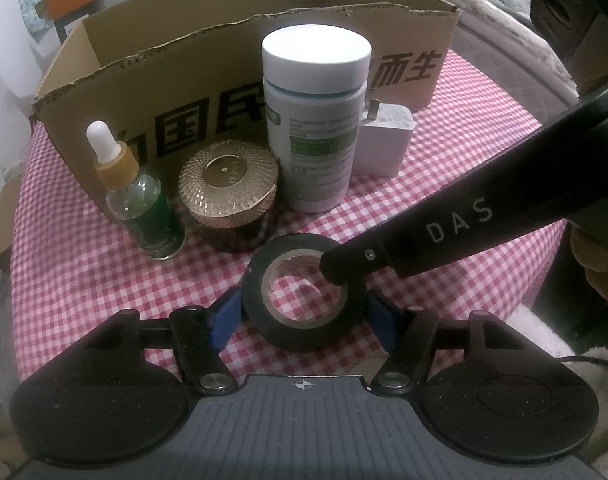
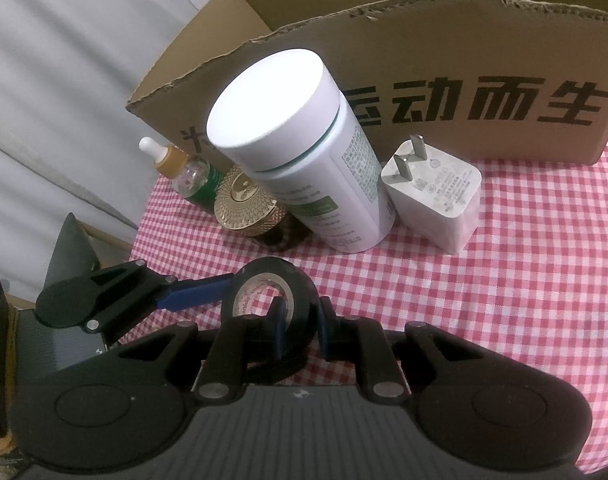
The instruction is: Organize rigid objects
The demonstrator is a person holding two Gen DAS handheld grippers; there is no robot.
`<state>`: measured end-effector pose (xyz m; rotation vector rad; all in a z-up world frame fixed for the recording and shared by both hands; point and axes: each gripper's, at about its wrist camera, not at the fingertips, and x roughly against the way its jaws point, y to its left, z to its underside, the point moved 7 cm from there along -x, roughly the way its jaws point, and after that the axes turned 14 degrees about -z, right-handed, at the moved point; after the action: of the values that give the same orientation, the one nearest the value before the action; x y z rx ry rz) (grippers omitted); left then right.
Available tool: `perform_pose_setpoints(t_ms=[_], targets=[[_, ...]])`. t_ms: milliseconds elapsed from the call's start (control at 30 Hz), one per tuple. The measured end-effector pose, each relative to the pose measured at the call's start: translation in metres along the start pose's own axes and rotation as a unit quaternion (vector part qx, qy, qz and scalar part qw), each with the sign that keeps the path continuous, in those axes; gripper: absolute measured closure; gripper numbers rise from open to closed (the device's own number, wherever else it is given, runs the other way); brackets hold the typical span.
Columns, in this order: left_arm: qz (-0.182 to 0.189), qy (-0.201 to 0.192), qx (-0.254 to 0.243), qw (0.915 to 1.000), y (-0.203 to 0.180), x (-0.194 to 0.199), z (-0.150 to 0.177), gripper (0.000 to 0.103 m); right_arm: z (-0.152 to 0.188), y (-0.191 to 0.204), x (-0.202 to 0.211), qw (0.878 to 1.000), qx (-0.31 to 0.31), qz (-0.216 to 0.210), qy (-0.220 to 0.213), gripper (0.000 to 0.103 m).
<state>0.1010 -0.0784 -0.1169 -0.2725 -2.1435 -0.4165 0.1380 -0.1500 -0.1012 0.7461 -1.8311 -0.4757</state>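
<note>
A black roll of tape (image 1: 300,322) lies low over the checked cloth, held by both grippers. My left gripper (image 1: 304,308) is shut on its outer sides with blue pads. My right gripper (image 2: 300,328) is shut on the roll's (image 2: 264,280) right wall, one finger through its hole; its finger (image 1: 443,236) reaches in from the right in the left wrist view. Behind the roll stand a dropper bottle (image 1: 144,196), a gold-lidded jar (image 1: 230,192), a tall white bottle (image 1: 317,120) and a white charger (image 1: 383,140), all in front of the cardboard box (image 1: 116,92).
The table has a red-and-white checked cloth (image 1: 84,272). The open cardboard box (image 2: 483,60) stands at the back. In the right wrist view the left gripper's arm (image 2: 124,292) comes in from the left, and the charger (image 2: 439,196) stands right of the white bottle (image 2: 304,168).
</note>
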Motion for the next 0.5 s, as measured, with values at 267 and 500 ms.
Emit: perform_pose_setpoints(t_ms=[267,500], targets=[[0.0,0.0,0.0,1.0,0.0011,-0.0004,0.0007,0.037,0.0003,0.0001,-0.001,1.0,-0.002,0.001,0.001,0.084],[-0.001,-0.002,0.002,1.0,0.0022,-0.0013,0.0005,0.037,0.0002,0.0014,-0.0028,1.0,0.0,0.002,0.001,0.084]])
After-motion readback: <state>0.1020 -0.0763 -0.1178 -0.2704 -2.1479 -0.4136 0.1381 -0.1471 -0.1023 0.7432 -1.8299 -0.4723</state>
